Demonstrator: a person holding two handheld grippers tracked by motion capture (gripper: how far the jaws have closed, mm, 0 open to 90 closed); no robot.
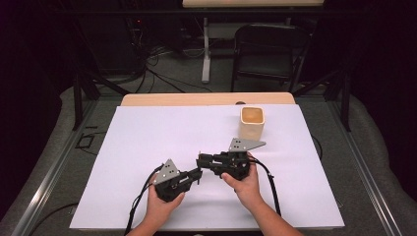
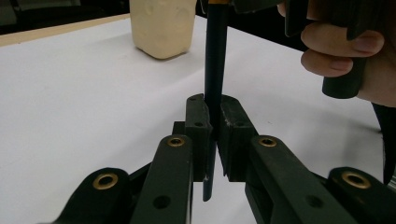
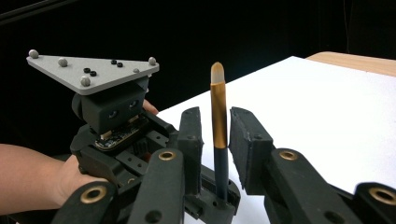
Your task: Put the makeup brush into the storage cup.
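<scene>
A slim brush (image 3: 218, 135) with a dark handle (image 2: 215, 70), a gold ferrule and a pale bristle tip stands upright between both grippers. My left gripper (image 2: 214, 105) is shut on the lower handle. In the right gripper view, my right gripper (image 3: 215, 114) brackets the ferrule, with a gap on each side and the pads off the brush. In the high view, the left gripper (image 1: 196, 175) and right gripper (image 1: 200, 160) meet tip to tip near the front middle of the white sheet (image 1: 172, 132).
A cream square cup (image 1: 252, 122) stands open-topped at the back right of the sheet, also seen in the left gripper view (image 2: 161, 25). Beyond the table's far wooden edge are a black folding chair (image 1: 268, 51) and cables on the floor.
</scene>
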